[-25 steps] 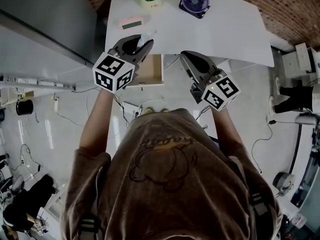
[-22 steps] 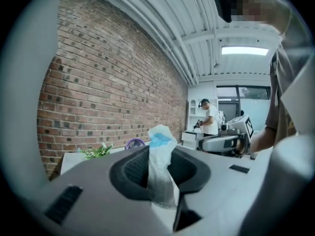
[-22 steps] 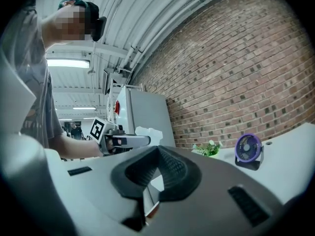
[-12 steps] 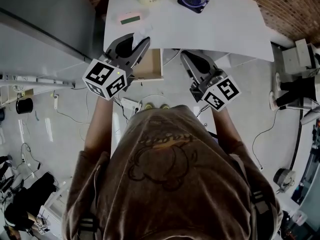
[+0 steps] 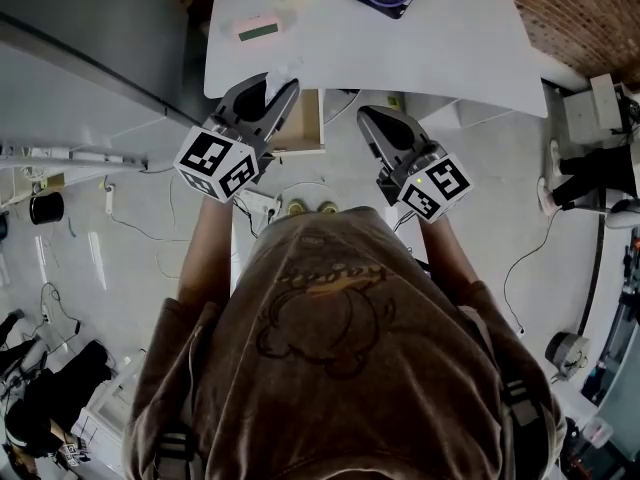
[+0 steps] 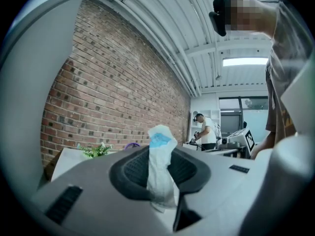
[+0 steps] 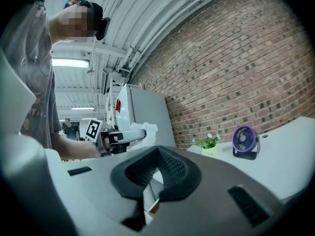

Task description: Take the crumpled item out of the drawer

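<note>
1. Gripping the crumpled white tissue with a blue patch [image 6: 160, 149]: left hand-held gripper [image 5: 272, 90], jaws clamped on it, tissue upright between the ribbed pads at the centre of the left gripper view.
2. Judged out of the open wooden drawer [image 5: 308, 128] already; drawer at upper centre of the head view, just right of that gripper.
3. To finish well: hold the squeeze even, lift clear of the drawer edge without snagging, carry over the white surface [image 5: 450, 48] before loosening. Soft paper, likely to slip from a slack pinch.
4. Right hand-held gripper [image 5: 372, 118]: jaws together, nothing between them, right of the drawer.
5. Counted: two hand-held grippers, one tissue, one drawer, one surface, one round purple fan [image 7: 244, 140], one small green potted plant [image 7: 207, 142], one flat pale device with a green display [image 5: 260, 30].
</note>
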{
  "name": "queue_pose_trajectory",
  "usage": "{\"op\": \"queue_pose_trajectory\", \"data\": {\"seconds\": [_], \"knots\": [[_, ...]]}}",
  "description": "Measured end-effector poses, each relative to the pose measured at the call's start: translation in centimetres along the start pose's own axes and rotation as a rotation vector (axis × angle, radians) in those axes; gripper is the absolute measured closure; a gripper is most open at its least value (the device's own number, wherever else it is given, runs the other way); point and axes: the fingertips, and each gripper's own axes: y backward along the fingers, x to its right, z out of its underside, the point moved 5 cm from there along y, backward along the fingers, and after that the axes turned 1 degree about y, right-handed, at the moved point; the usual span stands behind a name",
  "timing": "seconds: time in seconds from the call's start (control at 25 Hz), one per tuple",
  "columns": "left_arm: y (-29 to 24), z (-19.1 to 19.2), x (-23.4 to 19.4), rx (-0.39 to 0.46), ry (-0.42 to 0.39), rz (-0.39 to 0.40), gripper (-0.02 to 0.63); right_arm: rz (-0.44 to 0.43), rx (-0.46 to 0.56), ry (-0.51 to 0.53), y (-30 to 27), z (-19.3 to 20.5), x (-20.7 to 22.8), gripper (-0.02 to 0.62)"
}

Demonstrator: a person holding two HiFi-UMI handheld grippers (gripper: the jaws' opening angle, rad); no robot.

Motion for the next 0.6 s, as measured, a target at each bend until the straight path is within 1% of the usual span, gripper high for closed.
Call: {"op": "queue_pose_trajectory", "data": {"seconds": [0.2,0.36,0.6], "knots": [[-0.2,2.0,-0.1,-0.035,0.01,-0.019,0.518,0.007,-0.025,-0.008,0.0,1.2,0.3,0.598],[0.0,3.3,-0.3,-0.044,0.026,-0.035,0.518,0.009,-0.054,-0.011,0.0,2.1,0.4,0.598],[0.4,4.9,-0.2,-0.062,0.034,-0.061,0.518,0.024,-0.064,-0.035,0.7,2.9,0.5,0.598]]}}
